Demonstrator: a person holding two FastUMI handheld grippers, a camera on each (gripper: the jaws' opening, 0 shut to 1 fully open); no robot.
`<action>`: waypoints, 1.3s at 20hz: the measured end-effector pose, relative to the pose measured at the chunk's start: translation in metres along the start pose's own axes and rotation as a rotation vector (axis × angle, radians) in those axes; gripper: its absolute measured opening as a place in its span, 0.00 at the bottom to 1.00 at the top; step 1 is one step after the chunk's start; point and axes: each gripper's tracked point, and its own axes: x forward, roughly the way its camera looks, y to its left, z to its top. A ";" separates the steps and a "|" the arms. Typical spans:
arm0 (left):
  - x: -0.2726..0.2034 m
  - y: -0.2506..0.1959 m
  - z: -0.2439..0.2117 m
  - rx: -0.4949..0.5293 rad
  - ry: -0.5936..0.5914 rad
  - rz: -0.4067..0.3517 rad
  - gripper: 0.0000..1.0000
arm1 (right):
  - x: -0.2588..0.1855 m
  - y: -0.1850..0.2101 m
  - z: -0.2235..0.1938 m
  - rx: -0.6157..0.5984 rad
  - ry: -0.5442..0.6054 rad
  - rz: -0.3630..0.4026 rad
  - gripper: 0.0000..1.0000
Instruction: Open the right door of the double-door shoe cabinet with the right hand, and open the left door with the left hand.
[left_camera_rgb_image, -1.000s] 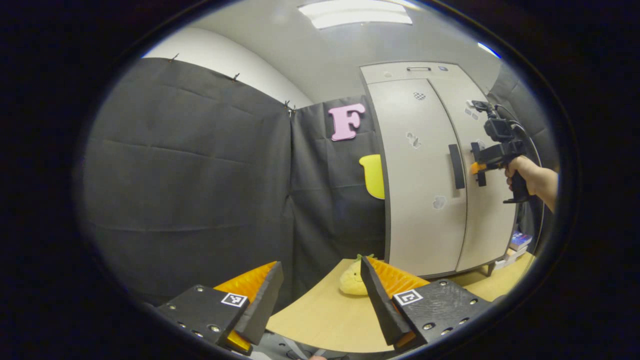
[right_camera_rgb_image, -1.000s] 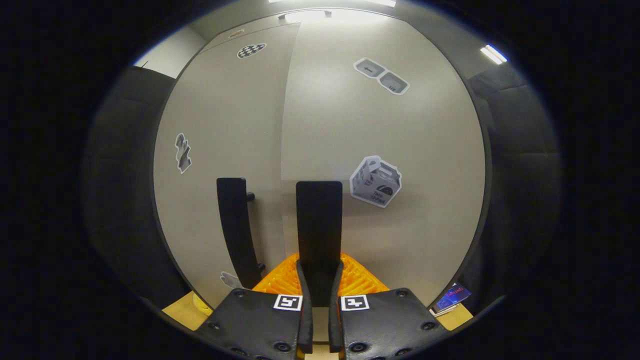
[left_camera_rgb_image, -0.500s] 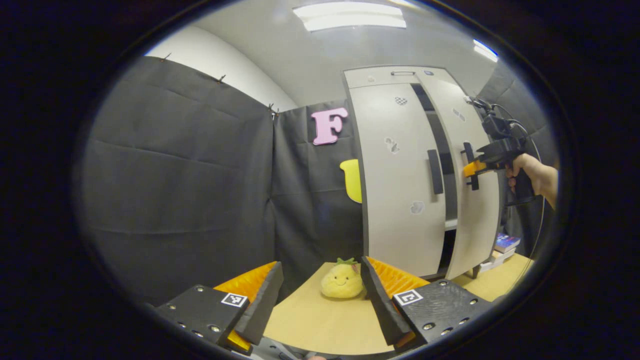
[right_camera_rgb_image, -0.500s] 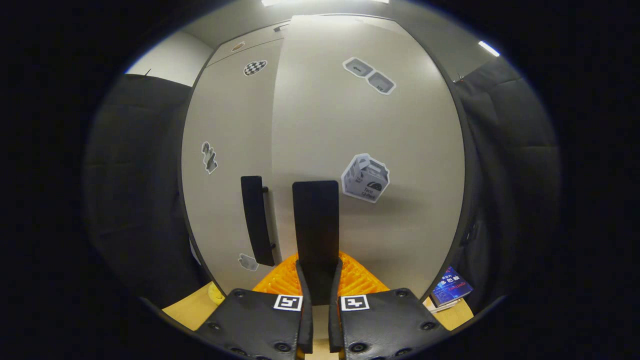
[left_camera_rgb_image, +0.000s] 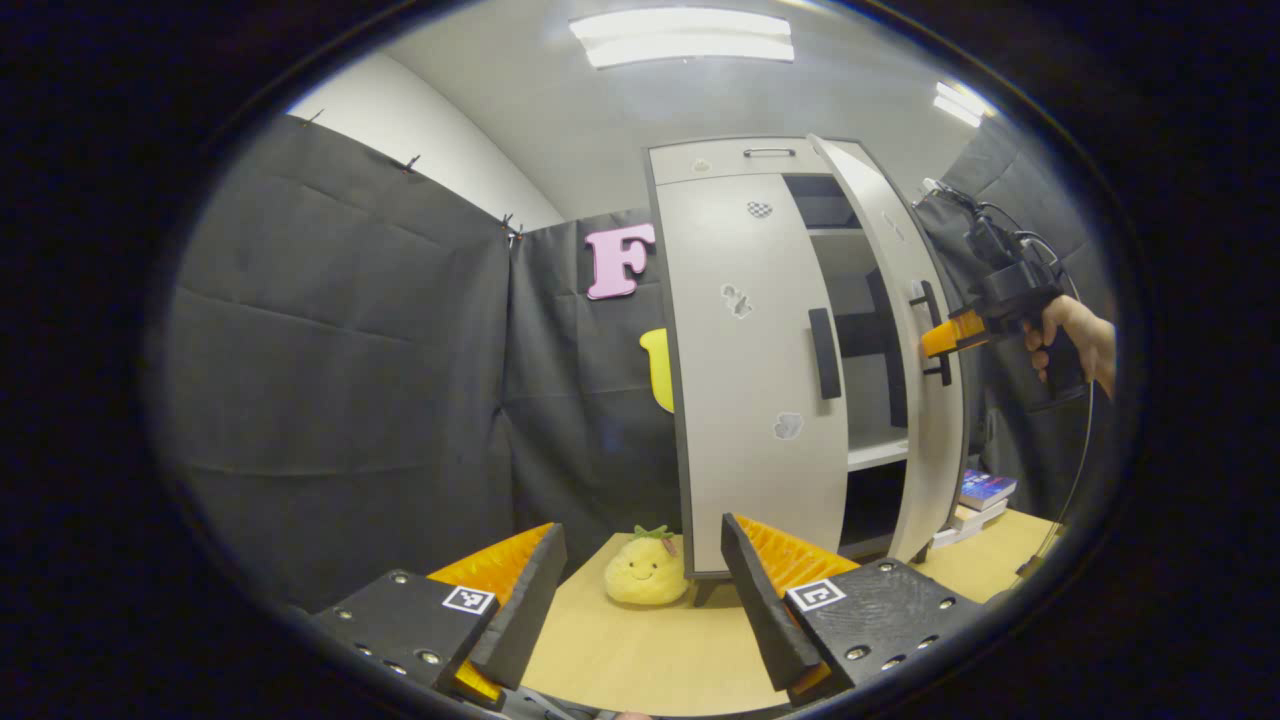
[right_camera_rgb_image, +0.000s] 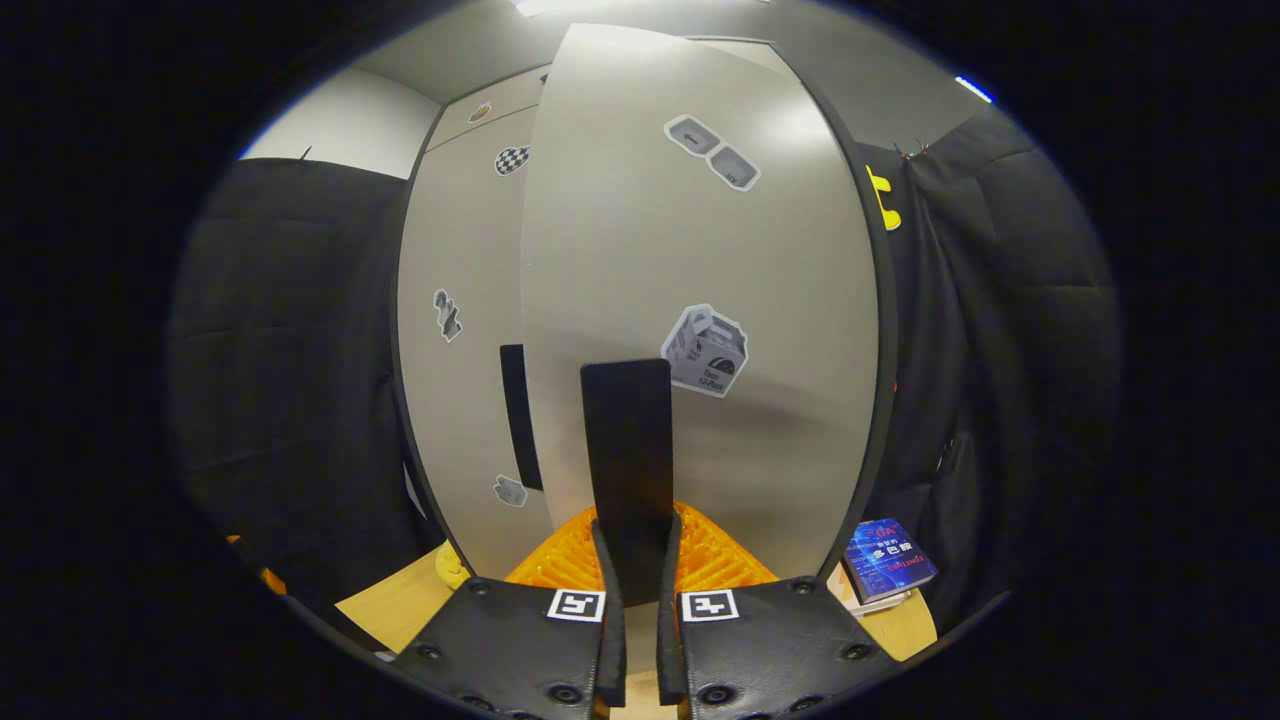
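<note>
The right gripper's (right_camera_rgb_image: 640, 600) fingers (right_camera_rgb_image: 607, 590) clench the right door's handle (right_camera_rgb_image: 627, 450) to swing that door (right_camera_rgb_image: 700, 250) off the shoe cabinet (left_camera_rgb_image: 745, 160), while the left gripper (left_camera_rgb_image: 640, 590) waits spread apart, empty, short of the closed left door (left_camera_rgb_image: 750, 380).

Smooth matt cabinet door (right_camera_rgb_image: 700, 260), light wood tabletop (left_camera_rgb_image: 640, 650)

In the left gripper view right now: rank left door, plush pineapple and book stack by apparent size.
1. left door, largest by far.
2. plush pineapple.
3. book stack, partly behind the open right door; it sits farther back, so true size against the plush is unsure.
</note>
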 end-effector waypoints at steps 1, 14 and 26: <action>0.001 -0.003 -0.001 0.002 0.001 -0.008 0.91 | -0.005 -0.003 -0.001 0.003 0.003 0.002 0.12; 0.014 -0.066 0.011 0.017 -0.030 -0.112 0.90 | -0.036 -0.039 -0.002 -0.009 0.017 0.000 0.13; 0.031 -0.127 0.015 0.006 -0.035 -0.218 0.90 | -0.051 -0.080 0.003 -0.076 0.018 -0.114 0.13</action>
